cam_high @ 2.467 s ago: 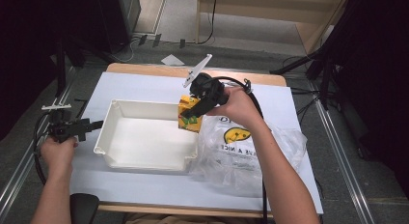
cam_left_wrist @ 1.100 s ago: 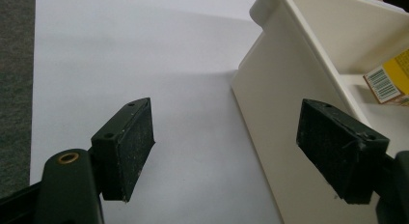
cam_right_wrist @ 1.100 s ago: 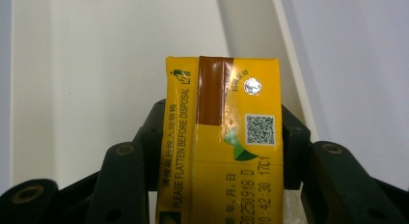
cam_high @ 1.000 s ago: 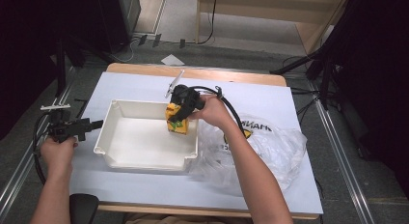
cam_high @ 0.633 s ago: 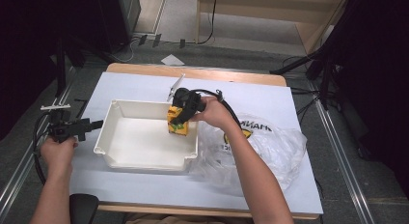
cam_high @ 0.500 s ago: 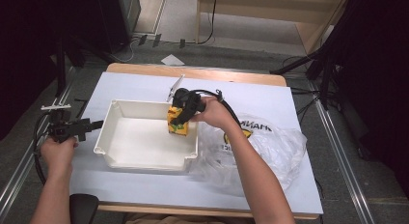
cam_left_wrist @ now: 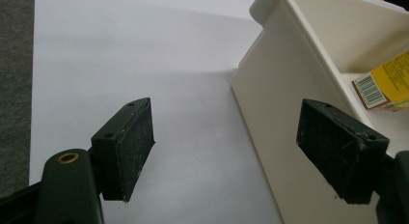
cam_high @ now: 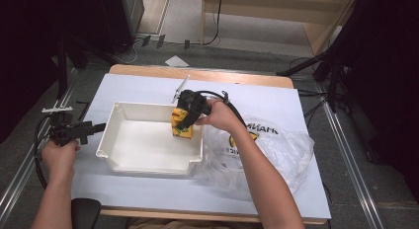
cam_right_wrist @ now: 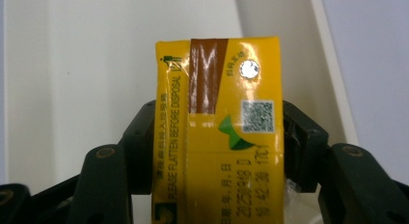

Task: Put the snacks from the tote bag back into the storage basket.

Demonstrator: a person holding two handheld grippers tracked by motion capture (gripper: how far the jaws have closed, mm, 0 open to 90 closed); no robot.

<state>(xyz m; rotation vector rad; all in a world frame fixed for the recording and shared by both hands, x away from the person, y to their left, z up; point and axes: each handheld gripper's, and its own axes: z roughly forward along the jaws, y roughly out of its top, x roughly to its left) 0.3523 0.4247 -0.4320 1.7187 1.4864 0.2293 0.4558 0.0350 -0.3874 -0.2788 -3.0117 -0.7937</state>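
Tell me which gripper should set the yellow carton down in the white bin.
Right. The right gripper is already shut on the yellow carton and holds it over the white bin, near its right wall. The left gripper is open, outside the bin's left wall, holding nothing.

High view overhead; tool views close, sharing bin (cam_high: 148, 140).

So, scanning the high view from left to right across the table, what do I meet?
Left gripper → white tray → yellow carton, clamped in the right gripper over the tray's right end → clear plastic bag.
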